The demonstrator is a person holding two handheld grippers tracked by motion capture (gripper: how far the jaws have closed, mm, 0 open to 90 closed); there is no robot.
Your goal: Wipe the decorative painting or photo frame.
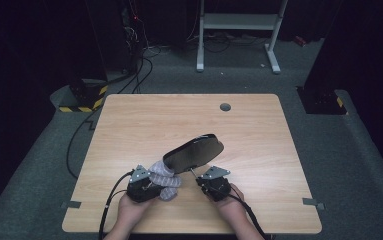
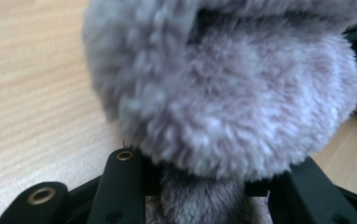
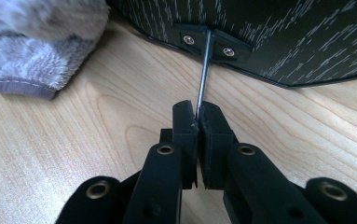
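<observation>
- Fleecy grey cloth (image 1: 163,176) bunched in left gripper (image 1: 155,184), jaws part-closed on the fabric; in left gripper view the cloth (image 2: 223,102) bulges out above the clamped fold.
- Right gripper (image 1: 202,181) pinched tight on a thin metal rod (image 3: 203,70), pads near touching w/ rod between them (very narrow gap).
- Rod runs up into a small bracket w/ two screws on the black oval pan (image 1: 194,152); looks like a wire handle, can't confirm.
- Pan is held tilted above the table (image 1: 129,120), w/ high end toward 2 o'clock and low end toward 8 o'clock, just over the cloth. Its speckled dark face (image 3: 283,37) hangs above the wood in right gripper view.
- Location: pan + cloth sit below table centre, roughly 6 o'clock of the tabletop, close to the person's edge. Cloth at 8 o'clock of pan, touching or nearly so at the pan's low end (exact contact hidden).
- Progress, my read: the work looks like wiping the pan w/ the cloth. Both grasps done, pan lifted + steadied, cloth brought up to it. Left: the actual rubbing across the surface, then setting both down. How much is wiped already, can't tell; no visible marks either way.
- Pose: both forearms enter from 6 o'clock, hands (image 1: 129,210) low + close together. Left gripper aims toward 1 o'clock, right gripper aims toward 11 o'clock, both converge under the pan.
- Grey hole cap (image 1: 225,106) at 12 o'clock, well apart.
</observation>
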